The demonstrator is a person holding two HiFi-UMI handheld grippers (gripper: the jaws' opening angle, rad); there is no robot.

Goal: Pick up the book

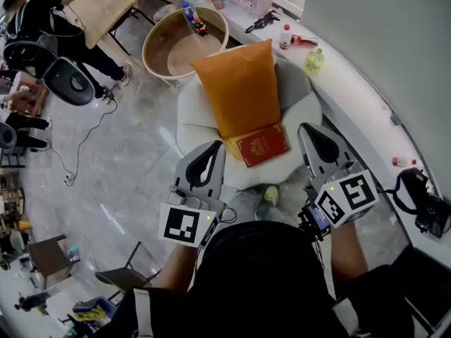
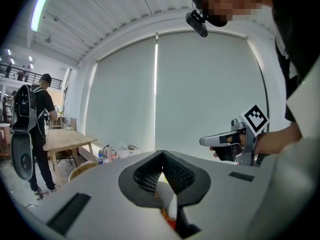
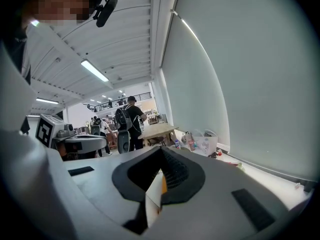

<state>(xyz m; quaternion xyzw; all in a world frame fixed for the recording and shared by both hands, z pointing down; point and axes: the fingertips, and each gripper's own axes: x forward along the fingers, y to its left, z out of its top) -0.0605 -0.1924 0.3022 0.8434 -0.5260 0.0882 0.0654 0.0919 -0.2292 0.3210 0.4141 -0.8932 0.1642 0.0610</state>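
Note:
In the head view a red book (image 1: 262,145) with a gold emblem lies flat on a white round seat (image 1: 192,115), at the foot of an orange cushion (image 1: 239,83). My left gripper (image 1: 214,148) hovers just left of the book, apart from it, jaws together and empty. On the book's right, my right gripper (image 1: 309,129) is also shut with nothing held. In the left gripper view the left gripper (image 2: 162,157) has its pads meeting at the tip, and the right gripper (image 2: 212,141) shows beyond. The right gripper (image 3: 161,153) in its own view is likewise closed.
A round wooden tub (image 1: 158,37) with a bottle (image 1: 192,16) stands behind the seat. A white curved ledge (image 1: 352,76) with bottles runs along the right. A person (image 1: 42,20) and office chairs are at the far left, with cables on the floor (image 1: 77,146).

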